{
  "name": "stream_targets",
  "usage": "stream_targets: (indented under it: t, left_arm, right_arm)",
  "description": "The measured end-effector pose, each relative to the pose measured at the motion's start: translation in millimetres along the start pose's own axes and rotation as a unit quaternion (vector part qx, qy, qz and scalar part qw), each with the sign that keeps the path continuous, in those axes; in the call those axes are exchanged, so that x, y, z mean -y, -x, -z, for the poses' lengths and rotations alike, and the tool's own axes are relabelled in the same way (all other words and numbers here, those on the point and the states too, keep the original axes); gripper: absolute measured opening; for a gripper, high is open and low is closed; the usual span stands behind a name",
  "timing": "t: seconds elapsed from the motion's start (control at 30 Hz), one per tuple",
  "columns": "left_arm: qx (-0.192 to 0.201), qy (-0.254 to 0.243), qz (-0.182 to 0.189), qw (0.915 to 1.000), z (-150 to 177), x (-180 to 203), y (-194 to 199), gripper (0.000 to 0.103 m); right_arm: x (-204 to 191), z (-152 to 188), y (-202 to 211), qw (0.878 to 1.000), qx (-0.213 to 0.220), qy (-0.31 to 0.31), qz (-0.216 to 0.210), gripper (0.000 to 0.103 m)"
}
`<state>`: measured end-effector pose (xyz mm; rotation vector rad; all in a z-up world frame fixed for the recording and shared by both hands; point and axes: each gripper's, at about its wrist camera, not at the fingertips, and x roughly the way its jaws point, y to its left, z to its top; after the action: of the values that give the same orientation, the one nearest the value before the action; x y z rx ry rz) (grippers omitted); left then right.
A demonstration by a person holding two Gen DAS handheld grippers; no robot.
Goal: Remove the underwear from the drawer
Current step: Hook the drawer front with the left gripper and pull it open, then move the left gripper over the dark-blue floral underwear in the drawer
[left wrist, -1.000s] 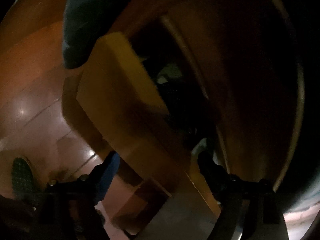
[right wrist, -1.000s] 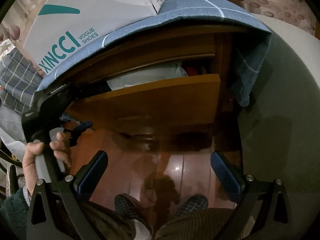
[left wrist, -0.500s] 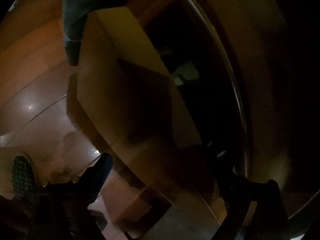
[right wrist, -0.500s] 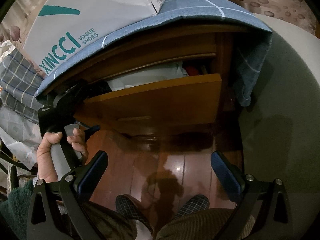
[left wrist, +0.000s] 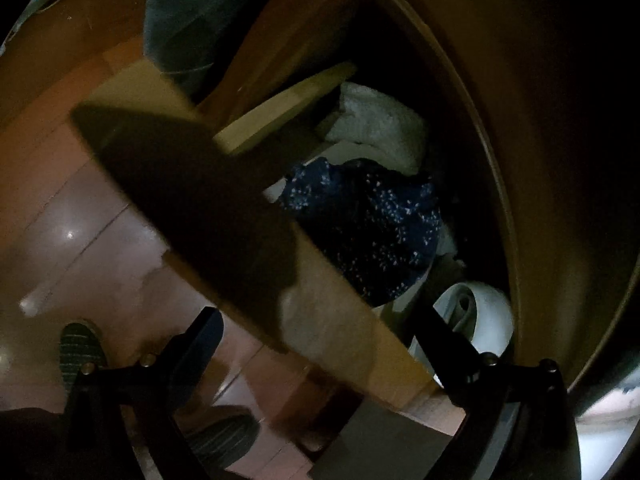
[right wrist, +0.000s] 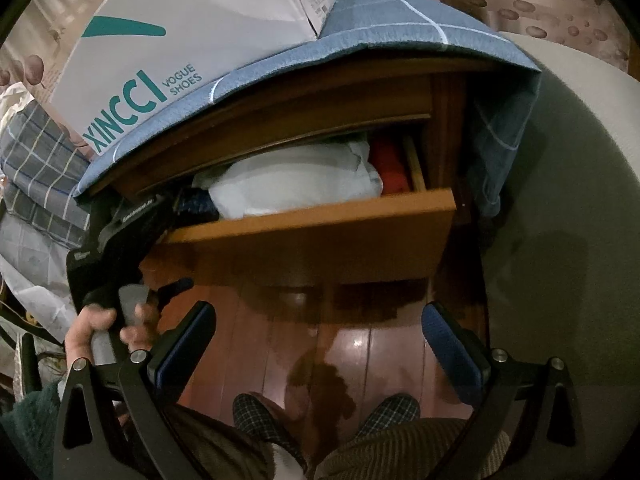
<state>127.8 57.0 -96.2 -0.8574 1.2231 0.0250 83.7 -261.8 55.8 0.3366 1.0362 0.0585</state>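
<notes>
Since the earlier frames, the pale wooden drawer front [right wrist: 312,240] stands further out from the dark wooden cabinet [right wrist: 280,120], and the left-wrist view now looks down into the drawer, where before it showed little but shadow.

Left gripper [left wrist: 320,344]: jaws are opening and stand wide, straddling the drawer's front edge at the bottom of the frame. Nothing is pressed between the pads. In the right-wrist view the tool sits at left centre, held by the person's hand [right wrist: 104,332], its nose at the drawer's left corner.

Right gripper [right wrist: 320,344]: jaws wide, empty, poised over the glossy wooden floor [right wrist: 360,344] at the bottom of the frame, well apart from the drawer.

Contents: a crumpled navy fabric with white speckles [left wrist: 368,224] lies at centre of the left view, with a folded white textured cloth [left wrist: 376,128] above it and a rolled white item [left wrist: 480,312] at lower right. A large white folded garment [right wrist: 296,180] and a red cloth [right wrist: 390,168] show in the right view. Which piece is the underwear cannot be confirmed; the navy fabric is the likeliest. It remains inside the drawer.

Assessment: opening appears done; the reach is in hand. The next move calls for lowering the left gripper past the drawer front onto 1 garment, closing on a raised fold, and lifting clear under the cabinet's overhang.
</notes>
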Motion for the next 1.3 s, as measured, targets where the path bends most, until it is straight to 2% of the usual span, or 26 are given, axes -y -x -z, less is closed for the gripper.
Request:
stream_targets:
  t: [0.07, 0.2, 0.3, 0.37, 0.5, 0.7, 0.73, 0.9, 1.2, 1.3]
  left_arm:
    - [0.003, -0.025, -0.018, 0.9995, 1, 3, 0, 0.103]
    - [-0.017, -0.027, -0.029, 0.9991, 3, 7, -4, 0.103]
    - [-0.023, -0.051, -0.048, 0.9973, -7, 22, 4, 0.103]
    - [-0.034, -0.050, -0.050, 0.9969, -10, 25, 9, 0.103]
    - [-0.046, -0.075, -0.072, 0.9935, -13, 16, 24, 0.103]
    - [-0.061, -0.090, -0.083, 0.9906, -9, 14, 3, 0.103]
    - [-0.061, -0.095, -0.086, 0.9898, -9, 11, 9, 0.103]
    - [-0.072, -0.106, -0.106, 0.9861, -17, 28, 2, 0.103]
    - [-0.087, -0.117, -0.129, 0.9809, -12, 35, -11, 0.103]
    - [-0.085, -0.121, -0.134, 0.9798, -22, 49, -22, 0.103]
  right_arm:
    - [1, 1, 0, 1.000, 0.001, 0.000, 0.001, 0.102]
    - [0, 0, 2, 1.000, 0.004, -0.002, 0.000, 0.102]
    - [-2, 0, 1, 1.000, 0.006, 0.000, 0.000, 0.102]
    - [-2, 0, 1, 1.000, 0.007, -0.001, -0.001, 0.102]
    - [-2, -1, 2, 1.000, 0.009, -0.002, -0.001, 0.102]
    - [-1, 0, 2, 1.000, 0.008, -0.004, -0.003, 0.102]
    - [-1, 0, 3, 1.000, 0.008, -0.004, -0.004, 0.102]
    - [1, -1, 4, 1.000, 0.009, -0.005, -0.004, 0.102]
    - [1, -3, 2, 1.000, 0.004, -0.009, -0.009, 0.102]
    - [1, -4, 1, 1.000, 0.002, -0.010, -0.010, 0.102]
